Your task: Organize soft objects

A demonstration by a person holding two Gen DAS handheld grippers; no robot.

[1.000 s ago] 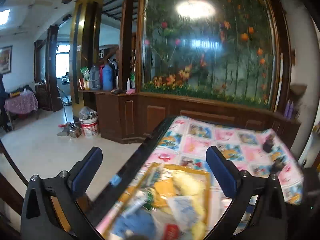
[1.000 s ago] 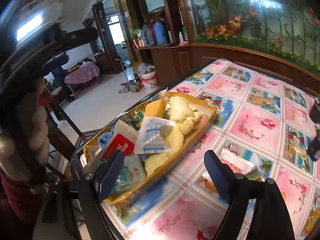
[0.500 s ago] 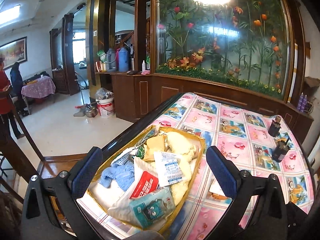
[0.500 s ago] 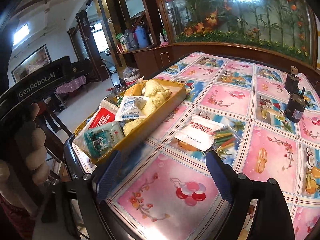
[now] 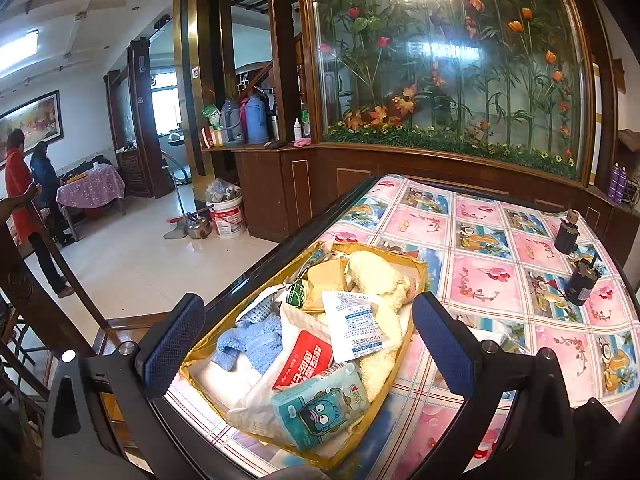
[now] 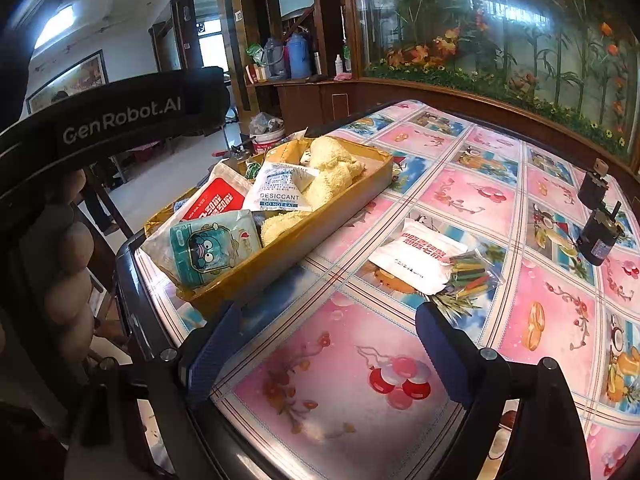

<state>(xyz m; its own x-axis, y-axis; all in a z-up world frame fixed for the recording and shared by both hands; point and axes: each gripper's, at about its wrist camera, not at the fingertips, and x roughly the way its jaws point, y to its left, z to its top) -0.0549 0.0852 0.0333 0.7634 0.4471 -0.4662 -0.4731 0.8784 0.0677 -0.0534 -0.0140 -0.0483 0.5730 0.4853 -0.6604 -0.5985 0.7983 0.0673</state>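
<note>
my left claw (image 5: pixel 306 328) is spread wide and holds nothing. it hangs over the gold tray (image 5: pixel 416 270) at the table's (image 6: pixel 472 200) near left corner. the tray is full of soft things: a blue fuzzy cloth (image 5: pixel 250 342), a fluffy cream cloth (image 5: pixel 378 280), a white desiccant pack (image 5: pixel 354 326), a red and white bag (image 5: pixel 306 362) and a teal pack with a cartoon face (image 5: pixel 320 410). my right claw (image 6: pixel 320 346) is spread wide too, empty, over the pink flowery cover. a white pouch (image 6: pixel 418 260) and a clear bag of colored sticks (image 6: pixel 472 274) lie on the table, touching each other, just beside the tray.
</note>
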